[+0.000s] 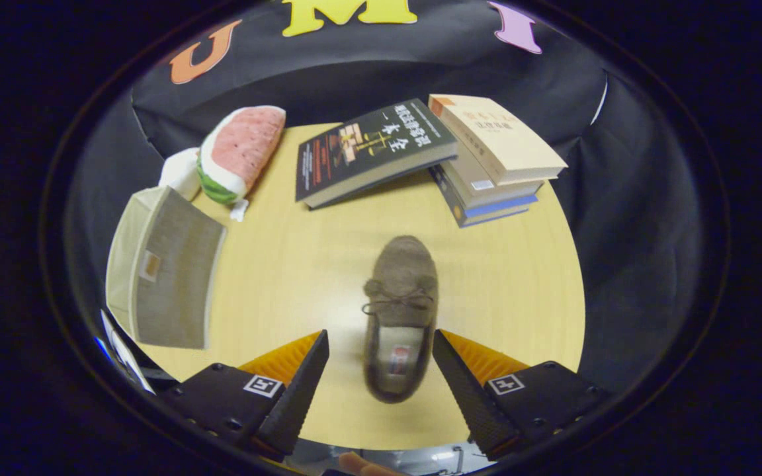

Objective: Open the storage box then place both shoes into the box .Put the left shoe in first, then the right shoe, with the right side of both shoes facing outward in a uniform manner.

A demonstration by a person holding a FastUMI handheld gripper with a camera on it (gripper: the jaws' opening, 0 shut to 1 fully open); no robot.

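Pale wooden worktop [275, 264] against black cloth wall. Gripper [379, 357] spread wide over the near part of the worktop, pinching nothing. Brown shoe [399, 311] between the fingers, heel end level with the fingertips [315, 350], toe pointing away beyond them; lace bow across the middle, opening up. Whether either finger touches the shoe: cannot tell, though a gap of bare worktop visible on each side. Storage box [166, 277], beige fabric, well to the left of the left finger and a little ahead, lying on the worktop with a broad grey-beige face showing and a small tag on it; open or closed: cannot tell. Watermelon plush [242, 152] farther ahead on the left, beyond the box, next to something white [179, 172]. Dark book [368, 149] far ahead, beyond the shoe's toe, tilted, one edge propped on a stack of books [493, 165] ahead to the right; cream book topmost on that stack, blue-edged one at the bottom. Shoe well apart from box, plush and books.
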